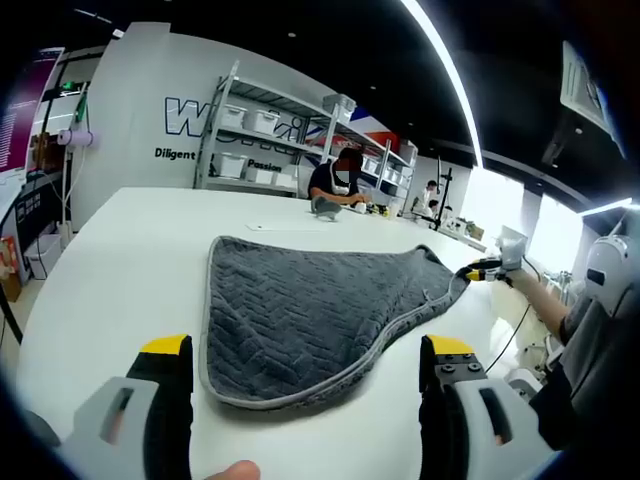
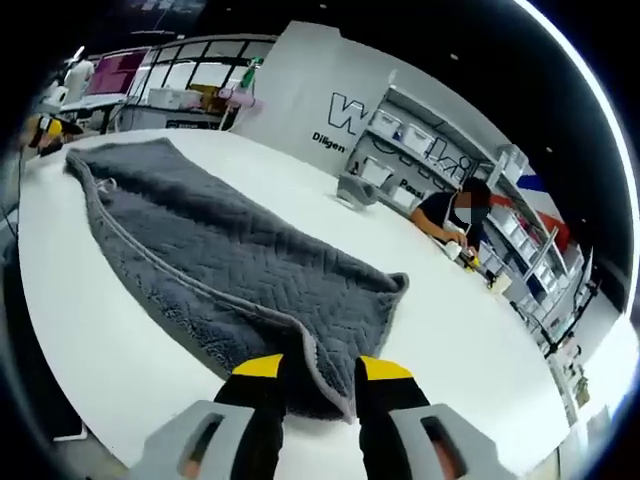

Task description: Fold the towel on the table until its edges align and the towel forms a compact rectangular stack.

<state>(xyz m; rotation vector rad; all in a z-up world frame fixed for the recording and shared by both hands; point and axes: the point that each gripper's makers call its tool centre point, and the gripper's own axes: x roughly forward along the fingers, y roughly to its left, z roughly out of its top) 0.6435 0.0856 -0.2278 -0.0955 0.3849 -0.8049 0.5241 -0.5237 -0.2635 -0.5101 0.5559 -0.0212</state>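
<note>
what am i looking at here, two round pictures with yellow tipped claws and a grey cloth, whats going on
No robot here: a person holds a two-jaw gripper in each hand, and a fisheye camera rides on each, looking out along its jaws.

The left gripper view shows the left gripper open, its yellow-tipped jaws set wide just short of the near edge of a grey towel spread on a white table. The right gripper shows at the towel's far corner.

The right gripper view looks from that corner: its jaws stand close together on the towel's edge, so it appears to hold the towel. Behind, a person sits by shelves.
</note>
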